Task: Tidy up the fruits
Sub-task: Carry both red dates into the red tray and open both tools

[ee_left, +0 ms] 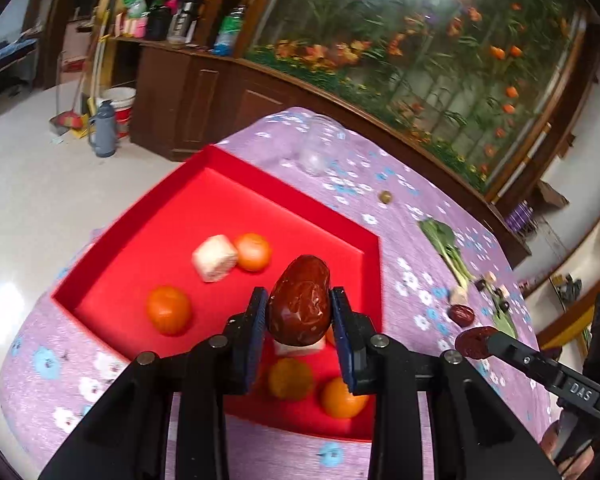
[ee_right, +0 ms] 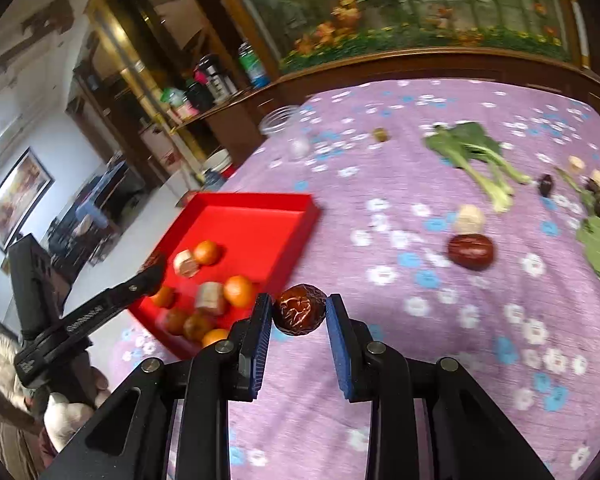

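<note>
My left gripper is shut on a red date and holds it above the red tray. The tray holds several oranges and pale cut chunks. My right gripper is shut on a second red date, above the purple flowered cloth just right of the tray. A third red date lies loose on the cloth, next to a pale chunk. In the left wrist view the right gripper's date shows at the right.
Leafy greens, small dark fruits, a small olive-coloured piece and a clear glass jar sit on the cloth. A wooden cabinet and a flower mural stand behind the table.
</note>
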Motion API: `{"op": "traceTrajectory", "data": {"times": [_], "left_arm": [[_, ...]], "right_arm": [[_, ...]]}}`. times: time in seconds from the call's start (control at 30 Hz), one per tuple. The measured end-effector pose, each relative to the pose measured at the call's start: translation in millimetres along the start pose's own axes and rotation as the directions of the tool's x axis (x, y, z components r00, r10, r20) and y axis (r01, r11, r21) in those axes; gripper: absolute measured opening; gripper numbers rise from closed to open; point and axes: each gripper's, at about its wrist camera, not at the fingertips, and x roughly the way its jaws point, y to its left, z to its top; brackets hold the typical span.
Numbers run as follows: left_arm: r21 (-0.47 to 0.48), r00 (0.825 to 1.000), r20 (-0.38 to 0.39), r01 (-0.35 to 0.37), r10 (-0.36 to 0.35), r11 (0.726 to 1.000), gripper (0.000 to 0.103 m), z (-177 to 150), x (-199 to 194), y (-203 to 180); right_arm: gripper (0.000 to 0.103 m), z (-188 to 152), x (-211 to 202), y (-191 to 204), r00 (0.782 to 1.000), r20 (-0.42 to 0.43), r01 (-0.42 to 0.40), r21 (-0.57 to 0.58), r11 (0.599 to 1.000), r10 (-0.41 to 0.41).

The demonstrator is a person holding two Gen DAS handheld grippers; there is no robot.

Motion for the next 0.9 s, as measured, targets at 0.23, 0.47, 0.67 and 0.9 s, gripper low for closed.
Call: {"op": "traceTrajectory", "data": {"times": [0.23, 0.47, 0.67, 0.9], "left_arm": [[-0.032, 0.999, 0.009, -0.036, 0.036, 0.999, 0.03, 2, 0, 25], [-0.003, 0.996, 0.021, -0.081, 0.081, 0.997, 0.03, 9, 1, 27], [0.038, 0.993, 0.002, -0.122, 0.122, 0.992, 0.03, 25, 17, 27], [0.076, 0.989, -0.023, -0.147, 0.149, 0.986, 0.03, 36, 38, 26]], "right_arm": [[0.031, 8, 39, 47, 0.998, -0.06, -0.035, -0.066, 0.997, 0.032], [0.031, 23, 77, 69, 0.995, -0.1, -0.024, -0.099, 0.995, 0.014], [0.031, 39, 114, 79, 0.99, -0.14, 0.007, -0.107, 0.994, -0.022], [0.031, 48, 146, 75, 0.983, -0.17, 0.049, -0.096, 0.994, -0.065]]}}
